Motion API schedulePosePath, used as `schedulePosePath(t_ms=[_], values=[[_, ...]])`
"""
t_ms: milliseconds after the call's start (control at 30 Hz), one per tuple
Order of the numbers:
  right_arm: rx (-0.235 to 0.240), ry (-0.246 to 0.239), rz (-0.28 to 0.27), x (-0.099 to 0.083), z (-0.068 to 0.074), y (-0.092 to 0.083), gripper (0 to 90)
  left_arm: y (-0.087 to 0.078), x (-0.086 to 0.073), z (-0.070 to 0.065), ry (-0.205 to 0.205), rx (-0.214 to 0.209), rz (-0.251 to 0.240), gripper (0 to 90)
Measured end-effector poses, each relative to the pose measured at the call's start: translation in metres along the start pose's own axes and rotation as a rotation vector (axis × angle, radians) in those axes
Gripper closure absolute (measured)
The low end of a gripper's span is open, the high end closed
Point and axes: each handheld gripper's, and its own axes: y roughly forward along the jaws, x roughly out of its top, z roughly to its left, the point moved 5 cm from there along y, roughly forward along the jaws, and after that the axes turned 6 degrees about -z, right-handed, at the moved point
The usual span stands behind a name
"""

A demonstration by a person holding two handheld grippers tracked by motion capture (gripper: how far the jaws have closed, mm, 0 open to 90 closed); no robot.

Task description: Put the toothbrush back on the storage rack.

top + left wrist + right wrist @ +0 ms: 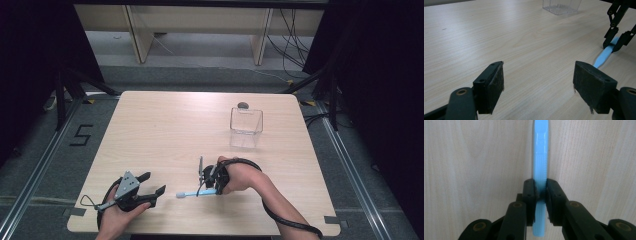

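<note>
A light blue toothbrush (192, 193) with a white head lies low over the wooden table (165, 130) near its front edge. My right gripper (202, 190) is shut on its handle. In the right gripper view the two jaws press the blue handle (541, 152) from both sides at the right gripper (540, 188). My left gripper (154, 183) rests at the front left, open and holding nothing. In the left gripper view the left gripper (539, 75) has its pads wide apart, and the toothbrush (605, 53) and the right gripper (615, 45) show at the right.
A clear plastic box (246, 121) stands at the back right of the table, seen too as the clear box (561, 6). A small dark round object (243, 105) sits just behind it. Black stands and cables flank the table on the floor.
</note>
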Motion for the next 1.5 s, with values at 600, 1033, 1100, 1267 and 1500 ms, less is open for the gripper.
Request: schedulePosePath(t_ms=[600, 1033, 1100, 1267, 1500], values=[[-0.070, 0.091, -0.112, -0.010, 0.000, -0.020, 79.3, 0.000, 0.000, -0.001, -0.001, 0.005, 0.000, 24.2], [-0.150, 0.223, -0.308, -0.028, 0.006, -0.038, 79.4, -0.001, 0.003, -0.002, -0.016, -0.009, -0.029, 24.2], [-0.145, 0.258, -0.370, -0.029, 0.009, -0.040, 79.4, -0.001, 0.003, -0.002, -0.013, -0.007, -0.022, 24.2], [-0.204, 0.277, -0.549, -0.035, 0.009, -0.045, 79.4, 0.000, 0.004, -0.005, -0.011, -0.017, -0.035, 24.2], [-0.260, 0.334, -0.692, -0.043, 0.014, -0.045, 79.4, 0.004, 0.006, -0.009, -0.013, -0.034, -0.062, 24.3]])
